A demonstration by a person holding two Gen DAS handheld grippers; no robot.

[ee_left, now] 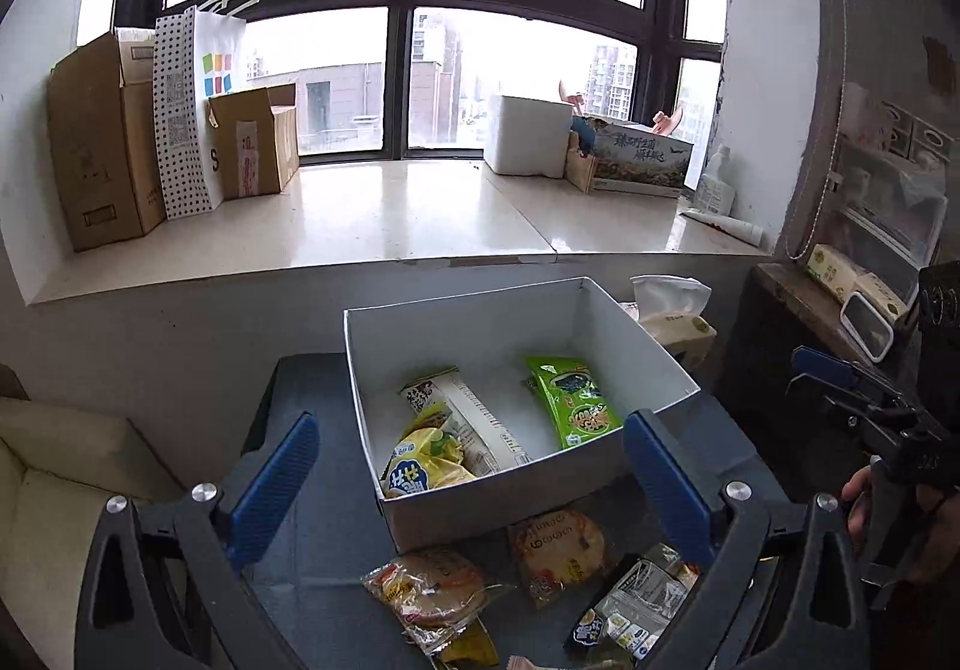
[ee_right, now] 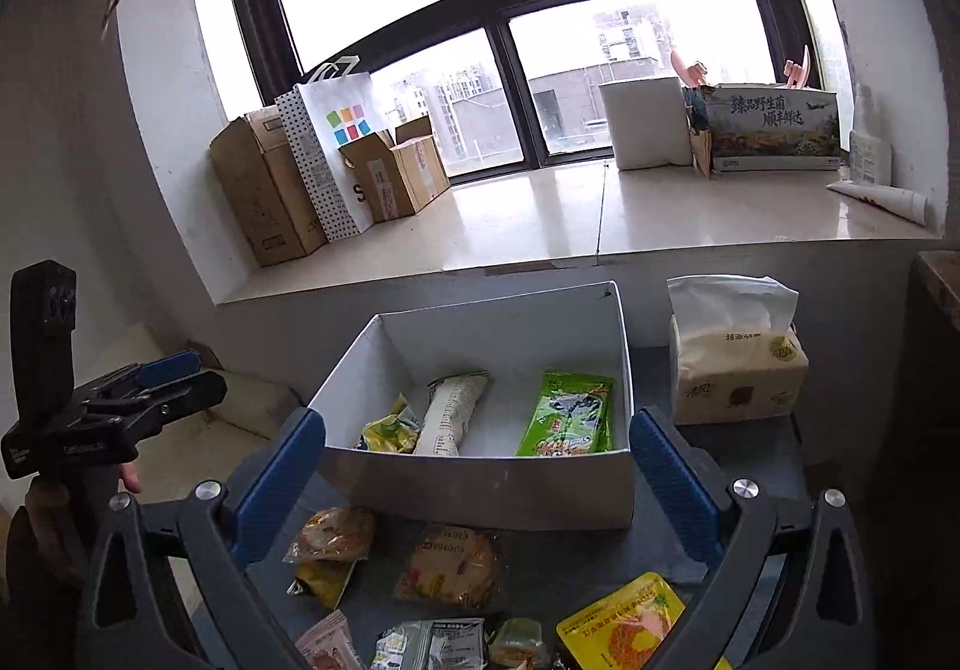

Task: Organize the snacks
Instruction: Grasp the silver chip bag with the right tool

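**Snack box on dark table, both grippers open above loose packets**

Left wrist view:
- Left gripper: blue-padded fingers spread wide, nothing between them, poised over the near edge of the box.
- White box: open-topped, on the dark table, set at a slight angle.
- In the box: green packet lying flat at the right; long white packet leaning across the middle; yellow packet in the near left corner, touching the white one.
- On the table in front of the box: two clear-wrapped round pastries and, side by side; a grey-and-white packet to their right, partly behind the right finger.
- Right gripper: seen side-on at the frame's right edge, held by a hand; from this angle its opening is hard to judge.
- Tissue pack: just beyond the box's far right corner.

Right wrist view:
- Right gripper: fingers wide apart, empty, held before the box's near wall.
- Same three packets inside: green right, white centre, yellow left.
- Loose on the table: two round pastries and; a yellow pouch near the right finger; smaller packets at the bottom edge, cut off by the frame.
- Left gripper: at the left edge.
- Tissue pack: right of the box, apart from it.
- Window ledge: cardboard cartons and a dotted bag at the left.
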